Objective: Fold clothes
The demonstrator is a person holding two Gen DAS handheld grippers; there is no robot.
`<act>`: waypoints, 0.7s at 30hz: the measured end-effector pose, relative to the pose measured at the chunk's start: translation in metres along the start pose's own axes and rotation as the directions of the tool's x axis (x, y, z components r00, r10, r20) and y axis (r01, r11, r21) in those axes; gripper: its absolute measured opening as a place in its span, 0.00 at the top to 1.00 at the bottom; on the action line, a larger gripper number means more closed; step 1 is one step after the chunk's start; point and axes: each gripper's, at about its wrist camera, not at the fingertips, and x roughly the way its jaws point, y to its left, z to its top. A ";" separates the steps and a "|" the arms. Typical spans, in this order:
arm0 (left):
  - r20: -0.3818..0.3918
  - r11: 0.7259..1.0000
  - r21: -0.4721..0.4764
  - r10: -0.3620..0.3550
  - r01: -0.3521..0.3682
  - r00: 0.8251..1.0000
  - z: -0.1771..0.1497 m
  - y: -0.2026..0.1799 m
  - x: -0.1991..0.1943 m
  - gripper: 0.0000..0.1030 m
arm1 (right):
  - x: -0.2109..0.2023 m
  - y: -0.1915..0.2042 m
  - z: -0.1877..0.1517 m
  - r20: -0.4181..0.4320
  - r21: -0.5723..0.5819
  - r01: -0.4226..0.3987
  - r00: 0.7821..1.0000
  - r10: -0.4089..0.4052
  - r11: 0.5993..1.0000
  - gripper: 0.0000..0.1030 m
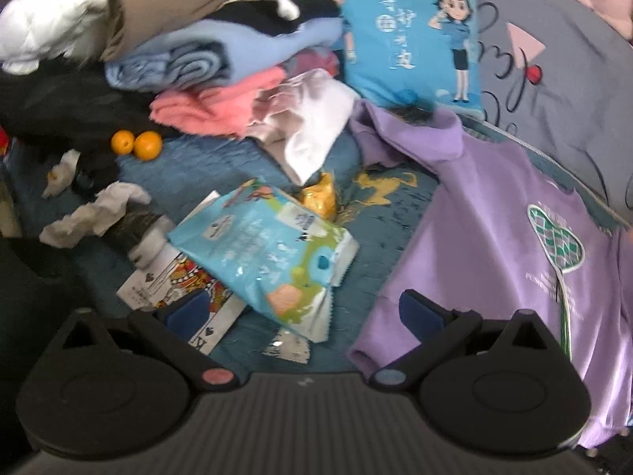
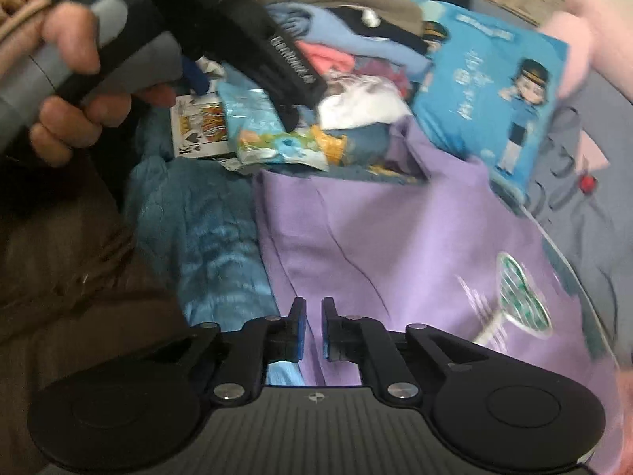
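The left tool (image 1: 304,308) is released: its 2 blue-padded fingers (image 1: 419,312) stand wide apart with nothing between them. It hovers over the bed (image 1: 190,162), above the gap between a snack packet (image 1: 269,253) and the purple shirt (image 1: 494,245). In the right wrist view a hand (image 2: 79,79) grips its grey handle.

The right tool (image 2: 312,328) is nearly clenched: a narrow slit remains between its pads, and the frame shows no cloth pinched there. It hangs over the left portion of the purple shirt, close to the blue bedcover. Contact with the fabric cannot be confirmed.

Task object: the purple shirt lies spread, print side up, on the right side of the bed, its collar toward a blue cartoon cushion (image 1: 411,31). A pile of clothes (image 1: 198,55), apparently already folded, sits at the back left. Also on the bed: 2 oranges (image 1: 136,143) and a playing card (image 1: 174,281).

Step in hand, as judged: start of a fold on the purple shirt, with no edge yet secured.

Next move requires:
1. Opening the right tool before any grasp.
2. Seating both tools on a shirt edge or sleeve.
3. Keeping clear of the packet and card.
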 end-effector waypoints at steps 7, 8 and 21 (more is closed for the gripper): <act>-0.016 0.999 0.019 -0.036 0.036 0.999 0.000 -0.001 0.003 0.00 | 0.042 0.015 0.021 -0.013 -0.182 0.012 1.000 -0.014 0.983 0.75; -0.017 0.999 0.019 -0.038 0.039 0.999 0.000 -0.001 0.004 0.00 | 0.047 0.014 0.022 -0.024 -0.191 0.003 1.000 -0.008 0.982 0.75; 0.020 0.992 -0.121 -0.028 0.030 0.999 0.008 0.026 0.002 0.00 | 0.063 -0.004 0.040 -0.004 -0.045 -0.076 0.997 0.076 0.996 0.97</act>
